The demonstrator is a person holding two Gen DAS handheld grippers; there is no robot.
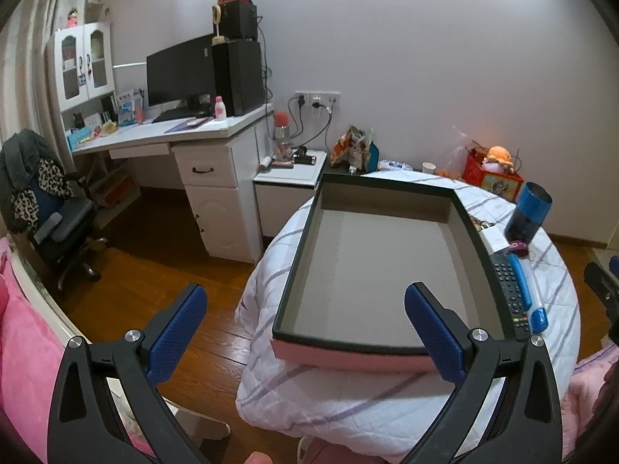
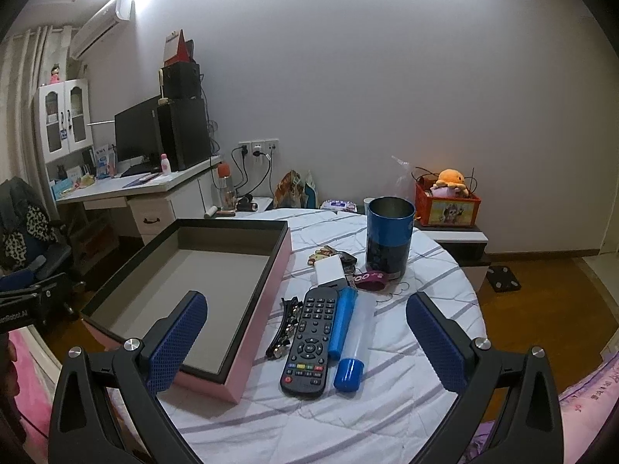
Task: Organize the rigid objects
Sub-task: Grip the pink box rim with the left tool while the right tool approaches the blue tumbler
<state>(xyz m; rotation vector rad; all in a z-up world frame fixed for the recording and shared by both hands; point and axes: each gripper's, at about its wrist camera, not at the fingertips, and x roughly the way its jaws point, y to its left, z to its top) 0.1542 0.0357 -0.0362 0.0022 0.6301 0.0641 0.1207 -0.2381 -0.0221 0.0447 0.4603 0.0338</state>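
Note:
An empty pink box [image 1: 348, 355] [image 2: 267, 301] with a black rim and grey inside lies on the quilted round table [image 2: 406, 406]. To its right lie a black remote [image 2: 309, 342] [image 1: 508, 290], a blue and clear tube [image 2: 350, 340] [image 1: 528, 297], a dark hair clip [image 2: 286, 328], a white block [image 2: 329, 271], keys [image 2: 340, 257], a purple strap [image 2: 371, 280] and a blue cup [image 2: 389, 239] [image 1: 528, 212]. My left gripper [image 1: 305, 332] hangs open before the box's near edge. My right gripper [image 2: 306, 342] is open above the remote, holding nothing.
A white desk [image 1: 216, 131] with a monitor [image 1: 180, 73] and an office chair [image 1: 58, 224] stand at the left across wooden floor. A nightstand [image 1: 290, 178] and a red crate [image 2: 447, 207] with a plush toy sit behind the table. Pink bedding [image 1: 23, 348] lies at the near left.

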